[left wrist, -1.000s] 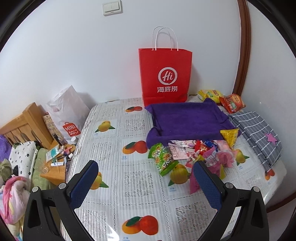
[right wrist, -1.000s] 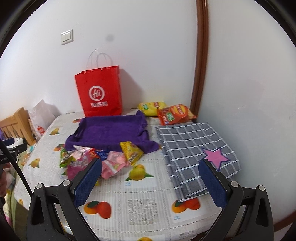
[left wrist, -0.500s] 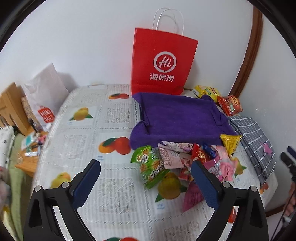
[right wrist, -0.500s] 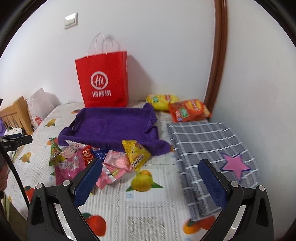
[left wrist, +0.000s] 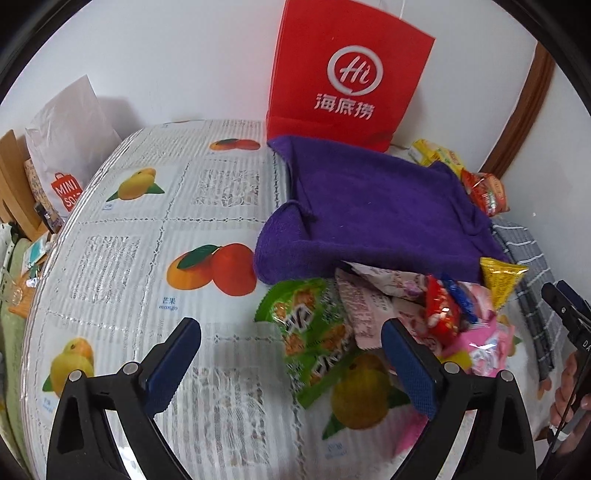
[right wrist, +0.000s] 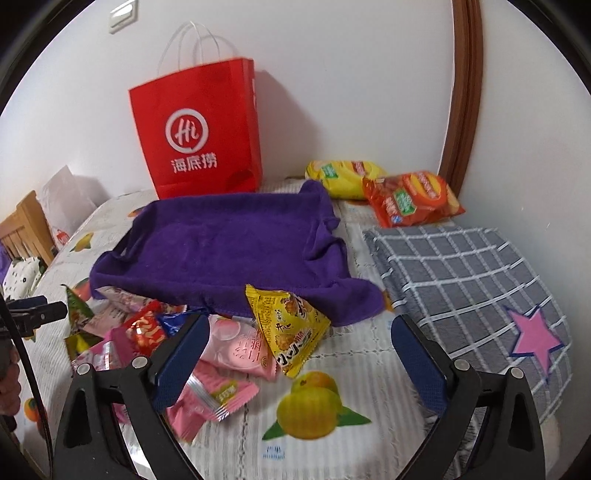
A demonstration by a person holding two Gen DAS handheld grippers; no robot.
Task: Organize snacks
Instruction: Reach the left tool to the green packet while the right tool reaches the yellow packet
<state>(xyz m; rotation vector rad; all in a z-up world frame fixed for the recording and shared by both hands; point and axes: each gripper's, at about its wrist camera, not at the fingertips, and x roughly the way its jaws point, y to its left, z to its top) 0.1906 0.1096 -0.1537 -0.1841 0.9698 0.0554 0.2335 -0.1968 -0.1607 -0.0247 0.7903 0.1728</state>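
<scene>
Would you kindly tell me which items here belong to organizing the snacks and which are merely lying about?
Job:
- loose snack packets
- purple towel tray
- yellow chip bag
- orange chip bag

Lying about:
- red paper bag
- grey checked cloth
- white shopping bag

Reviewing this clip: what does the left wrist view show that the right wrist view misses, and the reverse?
Only the left wrist view shows the green snack packet face-on, lying between the open left gripper fingers, plus the printed mango pair on the tablecloth.

Only the right wrist view shows the wall switch, the bag's white handles, the pink star on the grey checked cloth, and the open right gripper, nothing between its fingers.

Both show the red paper bag, purple towel, yellow triangular packet and orange chip bag.
</scene>
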